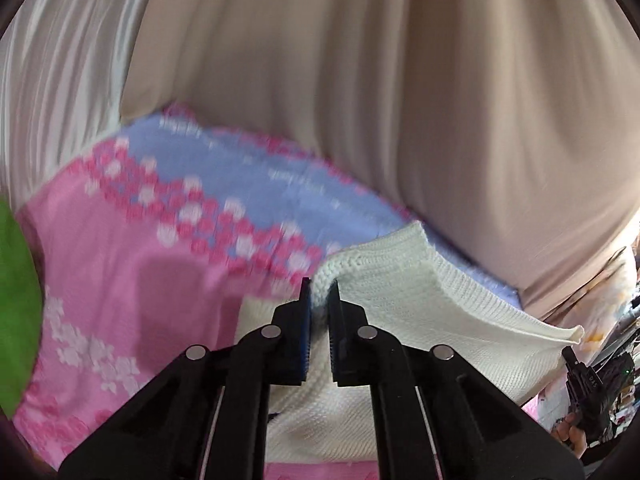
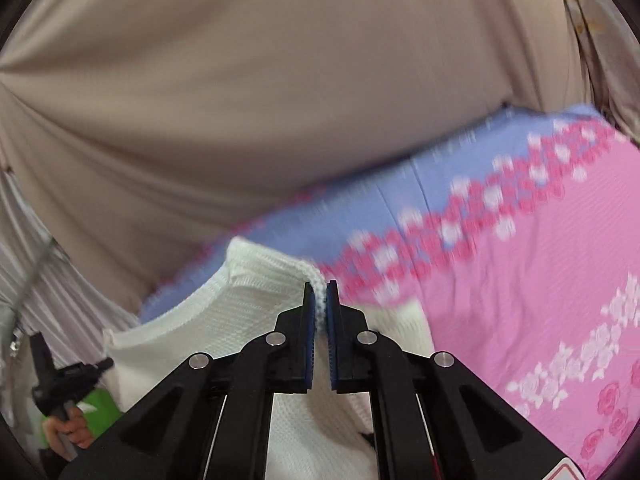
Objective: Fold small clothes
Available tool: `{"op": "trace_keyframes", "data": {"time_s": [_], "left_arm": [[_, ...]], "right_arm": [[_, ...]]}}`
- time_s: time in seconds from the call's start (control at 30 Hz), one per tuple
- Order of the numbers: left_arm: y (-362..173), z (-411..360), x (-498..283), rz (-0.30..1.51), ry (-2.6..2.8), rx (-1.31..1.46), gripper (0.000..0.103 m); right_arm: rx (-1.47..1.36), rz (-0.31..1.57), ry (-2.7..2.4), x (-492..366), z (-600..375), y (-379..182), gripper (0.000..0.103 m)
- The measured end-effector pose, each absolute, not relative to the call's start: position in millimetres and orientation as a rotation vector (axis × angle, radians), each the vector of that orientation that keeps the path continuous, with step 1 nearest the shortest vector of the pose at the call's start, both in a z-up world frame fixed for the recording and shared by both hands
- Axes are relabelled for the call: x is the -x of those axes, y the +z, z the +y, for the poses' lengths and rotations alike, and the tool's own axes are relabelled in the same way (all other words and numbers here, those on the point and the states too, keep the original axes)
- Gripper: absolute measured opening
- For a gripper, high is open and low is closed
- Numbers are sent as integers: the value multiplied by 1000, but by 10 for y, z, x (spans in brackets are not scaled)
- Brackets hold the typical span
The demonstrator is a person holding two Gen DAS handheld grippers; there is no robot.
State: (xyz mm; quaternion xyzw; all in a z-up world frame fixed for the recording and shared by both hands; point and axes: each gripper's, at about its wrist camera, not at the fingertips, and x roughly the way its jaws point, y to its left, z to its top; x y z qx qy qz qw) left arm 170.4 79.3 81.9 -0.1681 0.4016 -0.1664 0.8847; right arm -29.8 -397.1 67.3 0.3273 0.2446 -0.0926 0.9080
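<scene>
The white knit garment [image 1: 420,292] hung lifted above the pink floral bedspread [image 1: 104,280], stretched between the two grippers so that its long axis ran from one to the other, with the held edge uppermost and the rest draping down toward the camera. In the right wrist view the same garment [image 2: 240,304] spread leftward from the pinch point. The left gripper [image 1: 320,292] had its jaws clamped together on a thick ribbed edge of the knit, and the right gripper [image 2: 320,292] pinched another bunched edge just as tightly. The bedspread [image 2: 540,260] carried a lavender band [image 1: 248,176] edged with pink and white flowers, blurred in both views. Behind it hung a beige curtain [image 1: 380,80].
</scene>
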Motion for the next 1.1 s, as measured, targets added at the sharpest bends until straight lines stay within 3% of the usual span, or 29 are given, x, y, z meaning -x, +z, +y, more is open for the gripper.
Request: {"op": "trace_keyframes", "data": {"time_s": [0.1, 0.17, 0.33, 0.5, 0.53, 0.6, 0.63, 0.67, 0.77, 0.83, 0.9, 1.1], "left_arm": [[842, 704, -1832, 831, -333, 325, 6], [480, 607, -2037, 924, -296, 315, 6], [-629, 382, -2390, 1175, -190, 284, 6], [-999, 182, -2497, 1203, -151, 177, 13], [-1073, 156, -2510, 1214, -143, 163, 21], [-1092, 130, -2484, 1183, -153, 144, 24], [-1056, 121, -2448, 1167, -157, 128, 33], [-1014, 127, -2409, 1161, -149, 117, 50], [-765, 252, -2204, 1068, -113, 136, 75], [-676, 348, -2055, 1029, -106, 154, 79], [-710, 416, -1964, 1057, -95, 167, 80], [-917, 600, -1452, 1173, -72, 166, 79]], "right_arm": [[-650, 417, -176, 337, -4006, 1008, 3], [-617, 449, -193, 234, -4028, 952, 3], [-685, 720, -272, -302, -4236, -56, 3], [-679, 870, -316, -610, -4264, -646, 4], [-676, 901, -302, -681, -4262, -720, 4], [-659, 957, -300, -795, -4244, -847, 8], [-644, 961, -308, -811, -4227, -851, 9], [-631, 953, -326, -806, -4208, -831, 11], [-610, 895, -348, -645, -4129, -664, 27], [-599, 858, -359, -484, -4065, -550, 38], [-591, 850, -359, -315, -3978, -514, 42], [-556, 980, -407, 133, -3709, -773, 43]]}}
